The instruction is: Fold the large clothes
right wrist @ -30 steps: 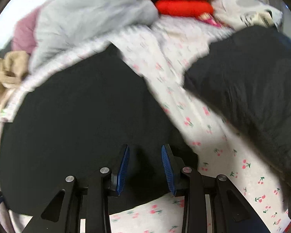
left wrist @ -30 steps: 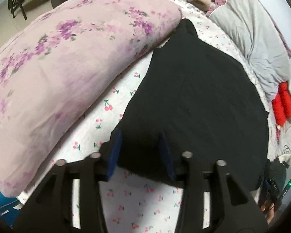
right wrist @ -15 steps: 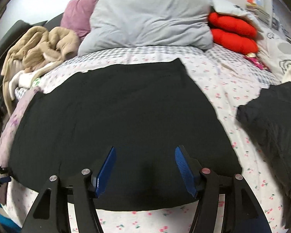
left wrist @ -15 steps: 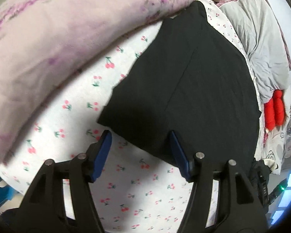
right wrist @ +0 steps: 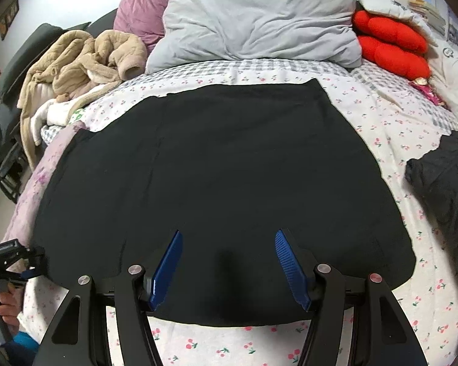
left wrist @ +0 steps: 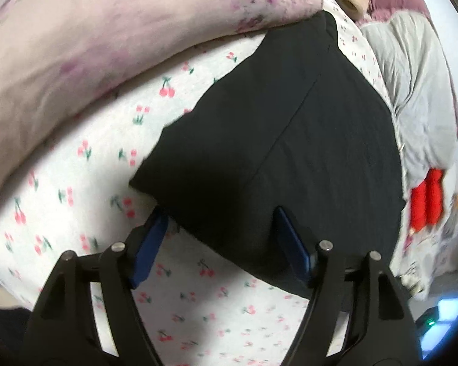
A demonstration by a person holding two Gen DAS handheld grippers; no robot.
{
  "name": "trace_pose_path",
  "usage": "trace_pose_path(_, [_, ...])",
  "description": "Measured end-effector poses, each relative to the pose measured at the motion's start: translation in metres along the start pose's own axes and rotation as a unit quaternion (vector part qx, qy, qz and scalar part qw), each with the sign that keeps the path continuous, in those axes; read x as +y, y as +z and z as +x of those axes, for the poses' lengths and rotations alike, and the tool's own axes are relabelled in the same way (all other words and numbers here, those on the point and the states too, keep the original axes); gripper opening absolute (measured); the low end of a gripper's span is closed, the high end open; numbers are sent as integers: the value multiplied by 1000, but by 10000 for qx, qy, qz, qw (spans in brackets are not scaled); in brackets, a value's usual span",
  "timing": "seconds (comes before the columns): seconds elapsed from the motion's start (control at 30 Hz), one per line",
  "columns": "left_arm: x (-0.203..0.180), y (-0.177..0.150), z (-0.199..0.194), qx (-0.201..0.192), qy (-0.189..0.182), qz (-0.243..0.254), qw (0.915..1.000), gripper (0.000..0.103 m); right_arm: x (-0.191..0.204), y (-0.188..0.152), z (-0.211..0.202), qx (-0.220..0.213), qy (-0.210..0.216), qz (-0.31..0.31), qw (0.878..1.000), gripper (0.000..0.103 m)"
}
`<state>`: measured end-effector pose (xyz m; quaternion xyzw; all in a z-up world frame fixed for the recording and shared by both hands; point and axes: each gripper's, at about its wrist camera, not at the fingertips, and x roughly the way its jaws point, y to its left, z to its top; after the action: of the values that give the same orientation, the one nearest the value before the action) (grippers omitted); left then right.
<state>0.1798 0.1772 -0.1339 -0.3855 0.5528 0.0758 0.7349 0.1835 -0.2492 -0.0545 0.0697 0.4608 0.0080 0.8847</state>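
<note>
A large black garment (right wrist: 223,170) lies spread flat on the cherry-print bed sheet (right wrist: 390,128). It also shows in the left wrist view (left wrist: 290,152), with a seam running along it. My left gripper (left wrist: 219,222) is open, its blue pads straddling the garment's near corner and edge. It shows small at the left edge of the right wrist view (right wrist: 18,262), beside the garment's left corner. My right gripper (right wrist: 227,241) is open and empty, low over the garment's near hem.
A pink floral quilt (left wrist: 107,30) lies along the left. A grey pillow (right wrist: 259,18), red cushions (right wrist: 390,42) and a beige robe (right wrist: 82,61) sit at the head of the bed. Another dark garment (right wrist: 442,183) lies at the right.
Both grippers have opened wide. The left gripper moved in close to the garment's near corner. The right view swung from the garment's side to face the head of the bed.
</note>
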Motion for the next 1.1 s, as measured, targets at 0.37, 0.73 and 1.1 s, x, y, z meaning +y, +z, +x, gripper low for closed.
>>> trace_pose_path(0.37, [0,4,13,-82,-212,-251,9994,73,57,-12,36,488,283,-627,9964,26])
trace_pose_path(0.73, [2,8,19,-325,-356,-497,9976,66,82,-21,66,810,353,-843,9925,25])
trace_pose_path(1.1, [-7,2,-4,-850,-673,-466,9930,43,80,-21,78,926,347,-841,9915,25])
